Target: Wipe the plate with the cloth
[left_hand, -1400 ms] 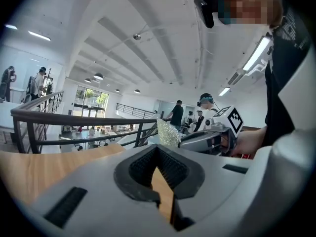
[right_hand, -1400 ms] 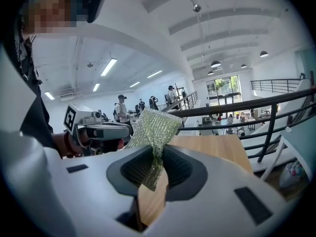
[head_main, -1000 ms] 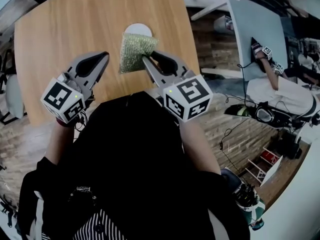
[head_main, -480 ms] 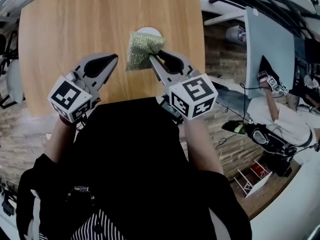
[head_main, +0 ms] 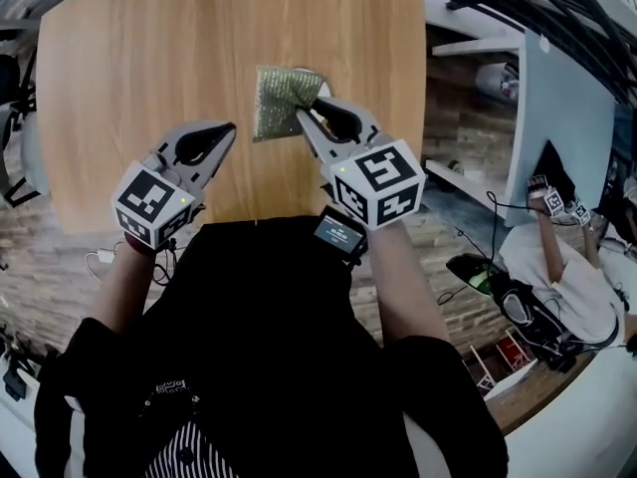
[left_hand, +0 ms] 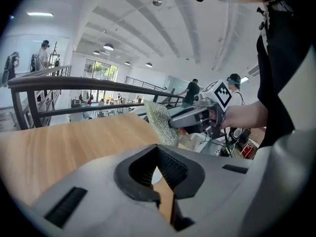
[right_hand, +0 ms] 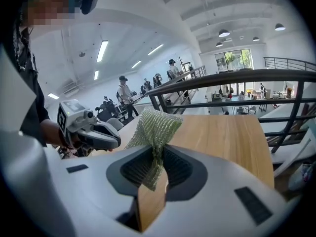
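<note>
A green mesh cloth (head_main: 280, 101) hangs from my right gripper (head_main: 301, 118), which is shut on its lower corner. In the right gripper view the cloth (right_hand: 154, 130) rises out from between the jaws. It covers the spot on the wooden table (head_main: 149, 68) where the white plate showed before, so the plate is hidden in the head view. My left gripper (head_main: 225, 133) hovers over the table's near edge, left of the cloth, shut with nothing in it. The left gripper view shows the cloth (left_hand: 160, 122) and the right gripper (left_hand: 190, 117) ahead.
The table's right edge (head_main: 422, 88) drops to a wood floor with cables and gear (head_main: 528, 307). A seated person (head_main: 572, 267) is at the right. A dark railing (right_hand: 237, 78) runs beyond the table's far side.
The right gripper has carried the cloth over the plate, and the white rim seen earlier is now covered. The left gripper stays beside it, still shut.
</note>
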`<state>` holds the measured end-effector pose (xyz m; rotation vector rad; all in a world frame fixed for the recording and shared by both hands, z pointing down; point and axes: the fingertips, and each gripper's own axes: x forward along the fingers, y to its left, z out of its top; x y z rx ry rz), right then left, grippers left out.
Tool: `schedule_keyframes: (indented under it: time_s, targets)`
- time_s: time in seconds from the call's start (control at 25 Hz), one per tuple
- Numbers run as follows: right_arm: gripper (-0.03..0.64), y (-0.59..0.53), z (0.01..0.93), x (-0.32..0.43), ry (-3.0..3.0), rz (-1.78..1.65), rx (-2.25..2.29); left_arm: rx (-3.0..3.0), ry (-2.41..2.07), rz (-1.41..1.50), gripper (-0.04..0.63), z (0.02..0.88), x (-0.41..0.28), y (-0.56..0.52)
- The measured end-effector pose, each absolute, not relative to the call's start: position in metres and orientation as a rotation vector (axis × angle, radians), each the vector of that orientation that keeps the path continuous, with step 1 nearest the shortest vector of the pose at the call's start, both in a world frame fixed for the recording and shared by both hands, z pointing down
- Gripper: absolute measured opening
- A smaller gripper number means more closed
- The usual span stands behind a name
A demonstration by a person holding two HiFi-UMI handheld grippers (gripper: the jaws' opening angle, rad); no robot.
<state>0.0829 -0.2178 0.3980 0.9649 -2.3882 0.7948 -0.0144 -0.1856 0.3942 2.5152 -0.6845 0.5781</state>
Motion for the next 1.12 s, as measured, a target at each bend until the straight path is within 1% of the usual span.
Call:
schedule_keyframes:
  time_s: [0.28, 0.64, 0.92, 1.12]
  targets:
    - [0.064, -0.236, 0.437, 0.096, -2.355, 0.841, 0.936, 2.502, -0.651, 0.771, -0.009, 0.454, -0.003, -0.208]
    - [0.064, -0.236, 0.515, 0.128, -2.205, 0.827, 0.908, 2.430, -0.546, 0.990, -0.009, 0.540, 0.015, -0.197]
    - [0.064, -0.221, 0.572, 0.133, -2.126, 0.890, 0.817, 2.445, -0.424, 1.181, -0.009, 0.597, 0.042, -0.187]
    - [0.064, -0.216, 0.589, 0.133, -2.122, 0.873, 0.760, 2.434, -0.398, 1.241, -0.009, 0.616, 0.058, -0.193]
